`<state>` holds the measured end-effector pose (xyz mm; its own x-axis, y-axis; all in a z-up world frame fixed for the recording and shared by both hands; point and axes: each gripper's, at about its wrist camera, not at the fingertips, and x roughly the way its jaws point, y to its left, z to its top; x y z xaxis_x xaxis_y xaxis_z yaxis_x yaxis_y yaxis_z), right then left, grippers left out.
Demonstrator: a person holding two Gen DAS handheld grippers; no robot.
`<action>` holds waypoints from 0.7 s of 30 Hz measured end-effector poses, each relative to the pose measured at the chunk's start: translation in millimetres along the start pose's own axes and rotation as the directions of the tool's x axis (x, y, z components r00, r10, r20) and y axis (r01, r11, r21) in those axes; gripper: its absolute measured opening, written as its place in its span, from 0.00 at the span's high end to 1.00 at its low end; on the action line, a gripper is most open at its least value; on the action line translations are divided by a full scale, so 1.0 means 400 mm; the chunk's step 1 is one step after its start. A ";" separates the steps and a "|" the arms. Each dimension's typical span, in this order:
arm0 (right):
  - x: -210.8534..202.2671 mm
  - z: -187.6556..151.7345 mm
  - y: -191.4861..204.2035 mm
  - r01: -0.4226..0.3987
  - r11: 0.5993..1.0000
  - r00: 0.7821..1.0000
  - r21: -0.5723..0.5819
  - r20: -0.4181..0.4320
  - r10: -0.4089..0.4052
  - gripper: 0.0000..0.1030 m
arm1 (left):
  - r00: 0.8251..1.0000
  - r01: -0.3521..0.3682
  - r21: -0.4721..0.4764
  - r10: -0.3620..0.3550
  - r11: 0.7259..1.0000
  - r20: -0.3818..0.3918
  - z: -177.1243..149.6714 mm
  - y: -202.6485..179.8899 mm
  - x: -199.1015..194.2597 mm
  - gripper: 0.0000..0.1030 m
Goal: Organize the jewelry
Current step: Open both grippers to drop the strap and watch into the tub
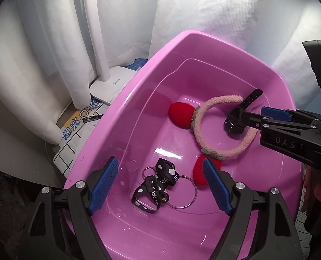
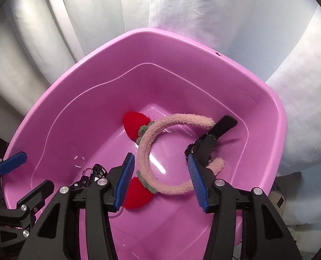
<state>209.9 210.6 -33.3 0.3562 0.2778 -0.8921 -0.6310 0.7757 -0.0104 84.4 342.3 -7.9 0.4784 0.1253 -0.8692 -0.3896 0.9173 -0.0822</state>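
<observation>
Left of the pink tub (image 1: 125,108), a white lamp base (image 1: 110,86) reads "Midea", and beside it lies printed paper (image 1: 78,125) with blue characters that are too skewed to read; a small dark cylinder (image 1: 92,118) with tiny illegible print rests on it.

Inside the tub, nearest the left tool (image 1: 160,186), lies a black strap keychain (image 1: 156,186) with white clouds and the letters "ck" and "lu", joined to a large metal ring (image 1: 184,191) and a smaller one (image 1: 148,170). The left tool's blue pads (image 1: 105,184) stand wide apart over the strap, touching nothing.

Further along the tub floor rests a fuzzy pink headband (image 1: 203,112) with two red plush strawberries (image 1: 181,114); the nearer berry is partly hidden behind the left tool's pad. A black watch (image 2: 212,138) lies at the headband's open end, its face not visible.

At the tub's right side, the right tool (image 2: 161,179), whose body is marked "DAS" before the lettering is cut off, has its pads partly apart. The watch strap lies just by its right pad (image 2: 196,182); whether the two touch cannot be told. White cloth (image 2: 203,10) hangs behind the tub.
</observation>
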 end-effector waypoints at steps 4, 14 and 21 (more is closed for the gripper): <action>-0.016 -0.013 -0.006 -0.010 1.000 1.000 -0.001 0.011 0.010 0.52 | 1.000 0.003 -0.004 -0.003 1.000 -0.002 -0.010 -0.001 -0.008 0.24; -0.062 -0.027 -0.003 -0.032 0.999 0.999 -0.019 0.035 0.032 0.51 | 1.000 0.006 0.014 -0.007 1.000 0.028 -0.036 -0.023 -0.047 0.24; -0.091 -0.042 0.010 -0.037 0.999 0.998 -0.032 0.056 0.039 0.50 | 0.999 -0.001 0.010 0.001 1.000 0.047 -0.052 -0.031 -0.077 0.24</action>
<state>182.8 194.1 -8.2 0.3695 0.3391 -0.8652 -0.6653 0.7466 0.0085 58.2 319.2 9.8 0.5148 0.1439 -0.8452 -0.3827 0.9207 -0.0764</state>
